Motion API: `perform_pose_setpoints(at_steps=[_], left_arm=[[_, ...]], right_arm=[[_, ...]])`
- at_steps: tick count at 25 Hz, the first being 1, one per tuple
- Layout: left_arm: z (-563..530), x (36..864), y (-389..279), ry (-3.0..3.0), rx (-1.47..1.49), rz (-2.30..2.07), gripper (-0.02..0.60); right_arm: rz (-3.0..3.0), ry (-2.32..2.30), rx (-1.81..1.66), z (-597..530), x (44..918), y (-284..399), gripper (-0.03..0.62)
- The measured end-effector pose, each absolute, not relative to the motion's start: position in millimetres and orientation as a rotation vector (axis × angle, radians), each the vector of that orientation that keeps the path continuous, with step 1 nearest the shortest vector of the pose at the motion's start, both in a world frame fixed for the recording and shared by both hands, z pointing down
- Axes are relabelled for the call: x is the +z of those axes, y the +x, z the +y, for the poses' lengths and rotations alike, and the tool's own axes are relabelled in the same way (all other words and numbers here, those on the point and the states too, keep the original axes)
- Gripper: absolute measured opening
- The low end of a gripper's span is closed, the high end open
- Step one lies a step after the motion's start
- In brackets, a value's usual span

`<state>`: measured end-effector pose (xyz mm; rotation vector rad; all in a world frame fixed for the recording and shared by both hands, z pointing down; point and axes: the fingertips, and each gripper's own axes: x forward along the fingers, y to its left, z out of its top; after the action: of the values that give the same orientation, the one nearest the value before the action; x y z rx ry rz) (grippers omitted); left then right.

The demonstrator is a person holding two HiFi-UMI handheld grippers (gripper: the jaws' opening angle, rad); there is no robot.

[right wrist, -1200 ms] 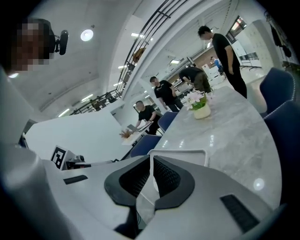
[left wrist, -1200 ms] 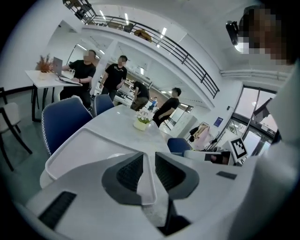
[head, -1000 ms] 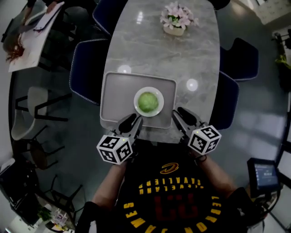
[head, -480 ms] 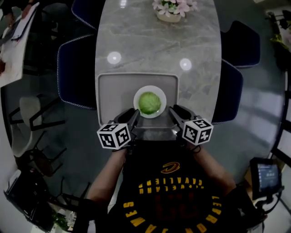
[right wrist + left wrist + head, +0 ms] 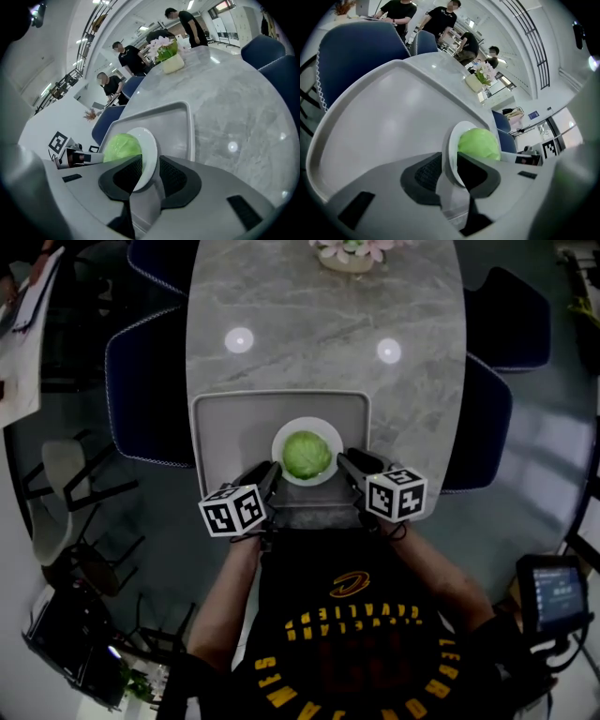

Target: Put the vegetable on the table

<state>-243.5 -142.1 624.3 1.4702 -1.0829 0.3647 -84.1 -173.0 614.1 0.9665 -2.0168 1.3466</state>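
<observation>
The left gripper and right gripper have closed in from the tray's near edge. Each now seems clamped on the plate rim, so the vegetable on it can be lifted to the table.

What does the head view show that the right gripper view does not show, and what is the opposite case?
Only the head view: the right gripper from above with its marker cube, the person's black shirt and a lit screen at lower right.
Only the right gripper view: its fingers closed on the white plate's rim, and people standing beyond the table's far end.
Both: the green vegetable on that plate, the grey tray under it, the marble table and the flowers.
</observation>
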Motion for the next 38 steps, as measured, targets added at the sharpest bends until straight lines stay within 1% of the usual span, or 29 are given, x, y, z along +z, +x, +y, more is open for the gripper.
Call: perform_pose_setpoints(at_steps=[8, 15, 19, 23, 25, 27, 28, 38], left_arm=[[-135.4, 618.6, -246.7, 1.455, 0.338, -1.045, 0.095], [-131.2, 616.6, -246.3, 1.468, 0.380, -1.040, 0.095], [-129.9, 616.8, -244.6, 1.472, 0.394, -1.041, 0.095], [-131.7, 619.5, -244.7, 1.474, 0.402, -1.042, 0.084], [-133.7, 621.5, -247.3, 1.474, 0.396, -1.042, 0.057], [-135.6, 623.2, -249.0, 1.458, 0.357, -1.032, 0.051], [-136.5, 624.0, -249.1, 1.448, 0.336, -1.025, 0.049], [-147.5, 631.8, -241.7, 1.409, 0.310, -1.020, 0.041]], right_arm=[[-1.976, 0.963, 1.340, -173.1, 617.2, -94.4, 0.118], [-1.980, 0.926, 1.364, -169.4, 614.2, -99.8, 0.116], [-1.963, 0.884, 1.344, -168.0, 616.6, -99.4, 0.074], [-1.962, 0.862, 1.354, -168.0, 618.2, -102.8, 0.072], [-1.961, 0.864, 1.368, -169.2, 619.2, -106.5, 0.071], [-1.949, 0.876, 1.377, -170.5, 621.6, -107.7, 0.063], [-1.944, 0.877, 1.382, -171.2, 622.9, -107.5, 0.044], [-1.989, 0.858, 1.468, -186.0, 627.7, -101.5, 0.032]])
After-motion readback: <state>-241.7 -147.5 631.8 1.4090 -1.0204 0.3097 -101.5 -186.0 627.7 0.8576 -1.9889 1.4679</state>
